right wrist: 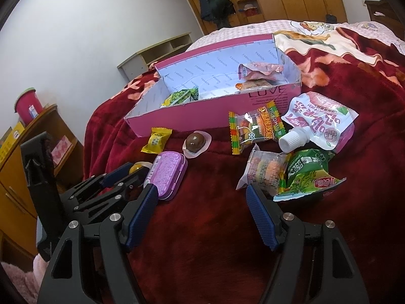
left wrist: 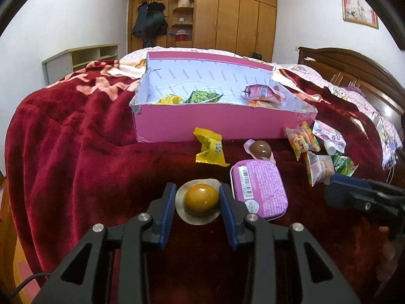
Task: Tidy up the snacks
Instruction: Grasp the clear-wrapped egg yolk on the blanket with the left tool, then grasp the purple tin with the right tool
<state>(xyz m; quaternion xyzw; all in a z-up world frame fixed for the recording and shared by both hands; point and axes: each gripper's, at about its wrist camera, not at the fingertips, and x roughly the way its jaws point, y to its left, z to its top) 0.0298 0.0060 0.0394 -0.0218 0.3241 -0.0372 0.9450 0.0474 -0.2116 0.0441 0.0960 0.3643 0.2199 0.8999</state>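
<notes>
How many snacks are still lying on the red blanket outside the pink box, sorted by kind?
Ball sweets: 2, the yellow ball sweet and the brown ball sweet
Tins: 1, the purple tin
Capped pouches: 1, the white pouch
Wrapped packets: 4, the yellow packet, striped packet, clear packet and green packet
Total: 8

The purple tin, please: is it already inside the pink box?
No, the purple tin lies on the red blanket, outside the pink box.
</notes>
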